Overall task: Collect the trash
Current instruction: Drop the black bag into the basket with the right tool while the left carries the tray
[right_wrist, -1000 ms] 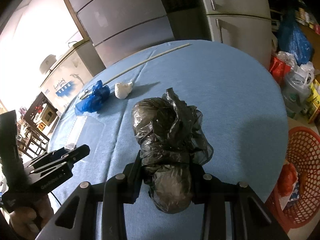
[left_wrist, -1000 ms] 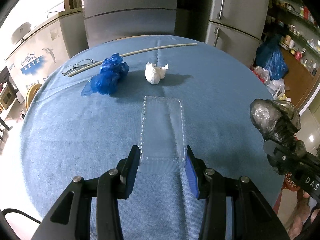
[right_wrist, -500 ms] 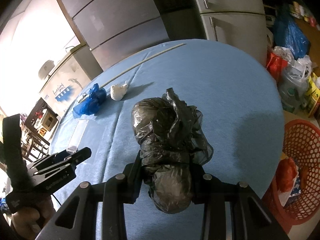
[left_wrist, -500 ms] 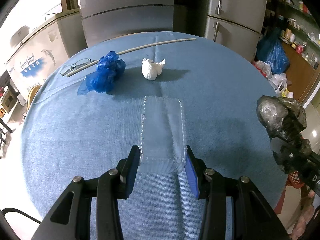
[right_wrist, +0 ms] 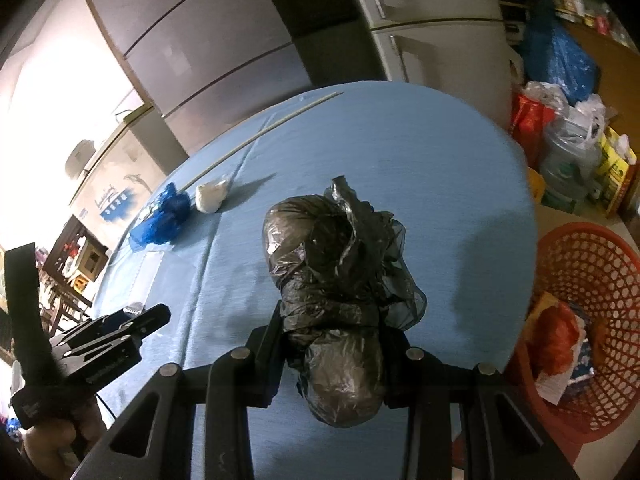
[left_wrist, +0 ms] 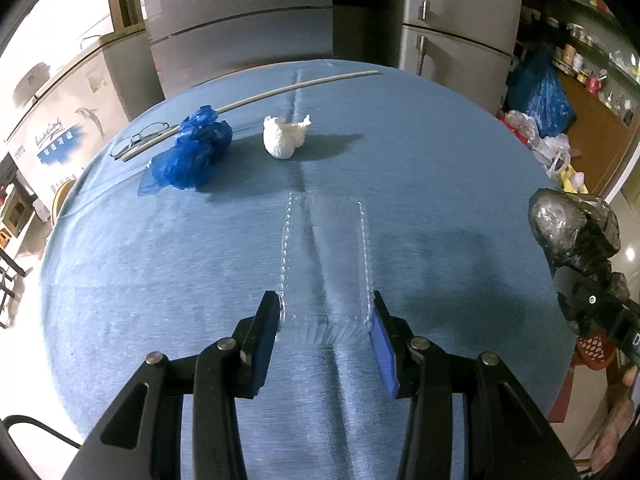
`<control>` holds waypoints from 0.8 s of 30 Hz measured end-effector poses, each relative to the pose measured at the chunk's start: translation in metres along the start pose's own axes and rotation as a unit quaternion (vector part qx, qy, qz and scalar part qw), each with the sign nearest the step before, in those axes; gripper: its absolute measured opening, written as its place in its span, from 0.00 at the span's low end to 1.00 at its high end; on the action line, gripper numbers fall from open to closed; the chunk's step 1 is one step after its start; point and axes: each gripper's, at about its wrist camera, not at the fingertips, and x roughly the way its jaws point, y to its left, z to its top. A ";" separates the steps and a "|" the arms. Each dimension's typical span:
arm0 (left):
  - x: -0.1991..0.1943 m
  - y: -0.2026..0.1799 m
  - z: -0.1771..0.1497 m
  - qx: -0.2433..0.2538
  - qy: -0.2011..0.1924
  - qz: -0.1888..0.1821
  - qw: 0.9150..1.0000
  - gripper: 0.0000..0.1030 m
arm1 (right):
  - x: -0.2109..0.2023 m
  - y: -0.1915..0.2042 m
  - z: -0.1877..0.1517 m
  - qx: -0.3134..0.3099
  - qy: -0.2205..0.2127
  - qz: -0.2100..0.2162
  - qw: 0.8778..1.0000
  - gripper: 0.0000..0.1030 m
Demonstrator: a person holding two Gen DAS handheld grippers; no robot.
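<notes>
The round blue surface [left_wrist: 440, 168] carries most of the trash not yet collected, and the red basket [right_wrist: 592, 280] stands on the floor just off its right edge, already holding some scraps. That basket looks like the place the trash is bound for.

The step in hand appears to be carrying two pieces at once. The right tool [right_wrist: 332, 344] pinches a black bag [right_wrist: 340, 264], a crumpled wad gripped at its waist and held above the surface, near the edge beside the basket. The left tool [left_wrist: 326, 320] is pressed in on the near end of a clear tray [left_wrist: 324, 256], its blue pads against the tray's two long sides; the tray lies flat along the surface and I cannot tell whether it has lifted.

Next, by my judgement, the right tool needs to travel past the rim until the bag hangs over the basket's mouth, then spread to drop it. The thin tray will likely flex, so it wants a gentle, level lift.

Farther off lie a blue bag [left_wrist: 192, 152] and, near it, a white wad [left_wrist: 284, 140], both untouched.
</notes>
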 end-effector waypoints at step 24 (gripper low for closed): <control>-0.005 -0.073 0.005 0.073 -0.001 -0.033 0.997 0.44 | -0.063 -0.114 -0.017 0.103 -0.046 -0.076 0.991 0.38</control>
